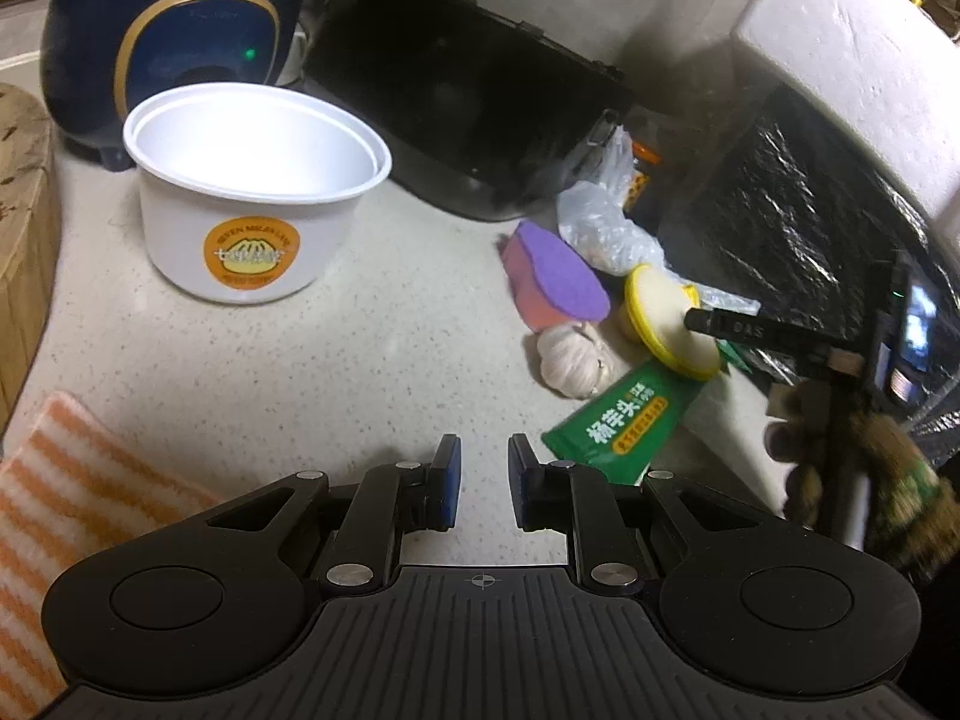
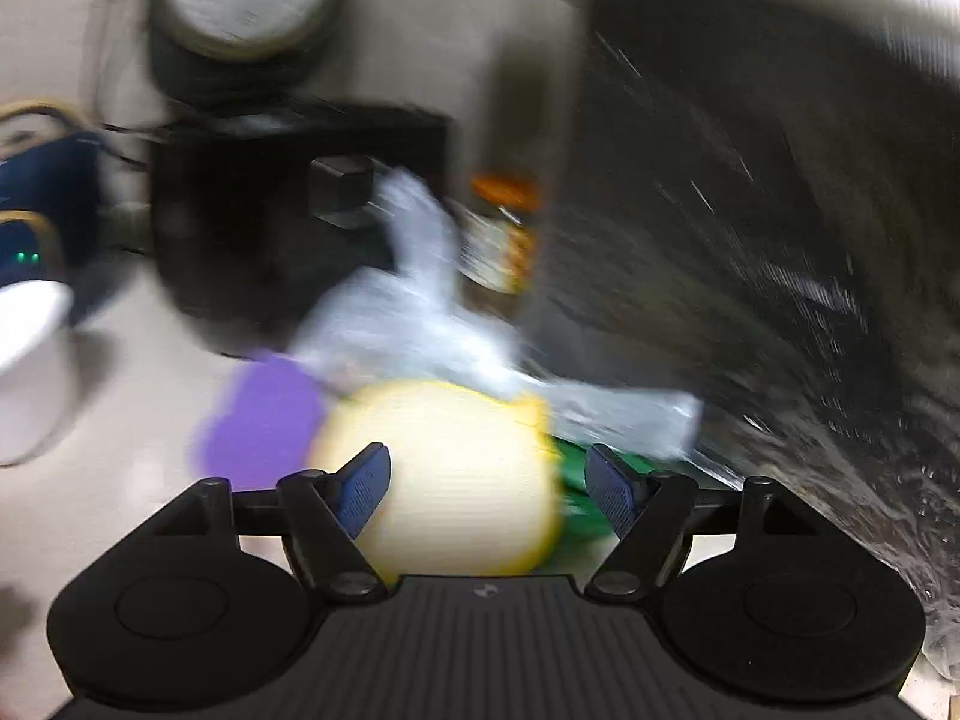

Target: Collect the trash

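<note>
Two grippers: left gripper [image 1: 483,483] nearly closed, empty; right gripper [image 2: 487,495] wide around one yellow lid [image 2: 456,480].

1. The worktop [image 1: 336,360] looked like pale speckled stone, smooth and faintly shiny.
2. The white cup [image 1: 246,192] seemed smooth plastic with a paper-like printed label.
3. The striped cloth [image 1: 78,516] was fuzzy – soft, matt towelling.
4. The black bag [image 1: 798,204] was crinkled, glossy plastic film.
5. The green packet [image 1: 618,420] shone – slick printed foil or plastic.
6. The left tool [image 1: 483,483] was matt black plastic with blue rubbery pads.
</note>
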Motion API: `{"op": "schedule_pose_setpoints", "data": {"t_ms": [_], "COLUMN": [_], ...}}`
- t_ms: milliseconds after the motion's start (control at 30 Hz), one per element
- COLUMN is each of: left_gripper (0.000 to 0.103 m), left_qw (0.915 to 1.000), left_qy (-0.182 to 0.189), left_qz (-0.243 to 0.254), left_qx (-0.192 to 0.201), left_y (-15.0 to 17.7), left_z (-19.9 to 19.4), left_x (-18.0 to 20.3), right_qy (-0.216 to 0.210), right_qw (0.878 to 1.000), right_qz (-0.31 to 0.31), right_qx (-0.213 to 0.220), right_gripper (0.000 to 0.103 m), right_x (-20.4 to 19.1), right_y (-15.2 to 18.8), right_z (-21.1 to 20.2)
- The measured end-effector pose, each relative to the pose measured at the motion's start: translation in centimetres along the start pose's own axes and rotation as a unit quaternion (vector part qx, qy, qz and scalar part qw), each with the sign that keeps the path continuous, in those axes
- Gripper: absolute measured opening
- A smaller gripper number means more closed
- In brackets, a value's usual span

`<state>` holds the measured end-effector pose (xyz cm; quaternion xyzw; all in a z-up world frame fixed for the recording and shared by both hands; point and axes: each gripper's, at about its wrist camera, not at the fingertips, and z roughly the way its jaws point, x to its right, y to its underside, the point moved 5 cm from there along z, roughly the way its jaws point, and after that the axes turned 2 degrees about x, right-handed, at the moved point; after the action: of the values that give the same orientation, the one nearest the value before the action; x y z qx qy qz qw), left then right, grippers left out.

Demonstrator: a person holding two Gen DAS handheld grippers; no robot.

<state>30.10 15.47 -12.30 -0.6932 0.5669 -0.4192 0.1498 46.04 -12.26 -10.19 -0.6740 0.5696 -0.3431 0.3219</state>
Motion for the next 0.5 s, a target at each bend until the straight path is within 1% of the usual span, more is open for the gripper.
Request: {"op": "schedule_pose_setpoints", "data": {"t_ms": [33,67,133,167,200,233,267,333,400,500], "left_gripper": [0.02,0.02,0.02,0.02,0.02,0.02,0.02,0.02,0.02,0.02], "left_qw": [1.0,1.0,0.9999,0.9999,0.9999,0.9999,0.9998,0.9998,0.9999,0.9999], "left_qy": [0.0,0.002,0.003,0.004,0.004,0.006,0.007,0.007,0.008,0.011], "left_qz": [0.003,0.006,0.008,0.008,0.009,0.011,0.012,0.011,0.007,0.007], "left_qx": [-0.002,-0.004,-0.007,-0.008,-0.01,-0.011,-0.012,-0.013,-0.012,-0.011], "left_y": [0.0,0.0,-0.1,-0.1,-0.1,-0.1,-0.1,-0.1,-0.2,-0.2], "left_z": [0.0,0.1,0.4,0.6,0.8,0.9,1.0,1.2,1.3,1.0], "left_x": [0.2,0.3,0.5,0.6,0.6,0.7,0.8,0.8,0.7,0.5], "right_qy": [0.002,-0.006,-0.054,-0.08,-0.102,-0.107,-0.11,-0.132,-0.154,-0.183], "right_qw": [1.0,0.999,0.991,0.986,0.983,0.982,0.982,0.978,0.974,0.97], "right_qz": [0.017,0.045,0.114,0.134,0.143,0.142,0.137,0.145,0.156,0.153], "right_qx": [-0.014,-0.029,-0.051,-0.056,-0.062,-0.064,-0.064,-0.068,-0.057,-0.04], "right_gripper": [0.072,0.072,0.06,0.038,0.03,0.022,0.001,0.0,0.0,0.0], "right_x": [1.0,2.1,3.6,3.7,3.7,3.5,3.3,2.7,2.2,1.0], "right_y": [0.2,0.4,0.8,0.9,1.0,1.0,0.9,0.5,-0.3,-1.5], "right_z": [1.0,1.9,2.6,2.5,2.3,2.0,1.5,0.5,-1.1,-3.3]}}
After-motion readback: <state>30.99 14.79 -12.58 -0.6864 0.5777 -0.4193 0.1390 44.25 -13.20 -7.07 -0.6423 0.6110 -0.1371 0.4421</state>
